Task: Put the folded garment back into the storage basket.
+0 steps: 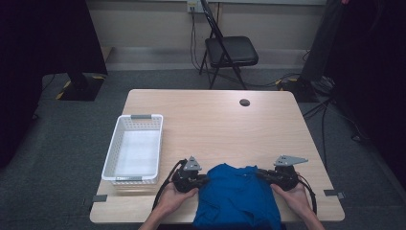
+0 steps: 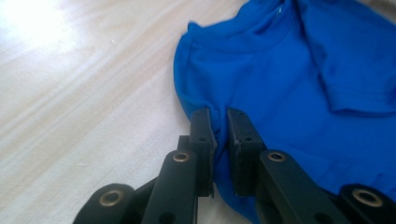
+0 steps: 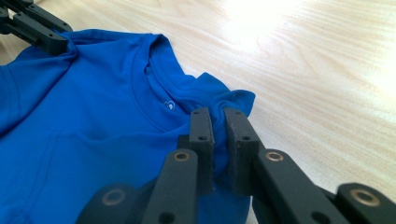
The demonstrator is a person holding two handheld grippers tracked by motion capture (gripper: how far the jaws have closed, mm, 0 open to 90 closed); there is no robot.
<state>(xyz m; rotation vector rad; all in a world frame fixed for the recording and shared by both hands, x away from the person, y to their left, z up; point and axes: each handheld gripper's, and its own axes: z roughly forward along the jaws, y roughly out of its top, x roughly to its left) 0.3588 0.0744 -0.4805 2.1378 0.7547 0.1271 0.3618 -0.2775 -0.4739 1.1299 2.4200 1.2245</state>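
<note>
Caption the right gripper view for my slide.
Right gripper shut on the shoulder edge of a blue T-shirt lying on a wooden table, left gripper pinching its far shoulder.

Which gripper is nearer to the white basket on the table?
Left. The left gripper grips the blue shirt just right of the white basket; the right gripper grips the shirt's far side, farther away.

High view looks down across the table (image 1: 215, 120); 2 gripper views sit close, sharing the blue shirt (image 1: 237, 194).
</note>
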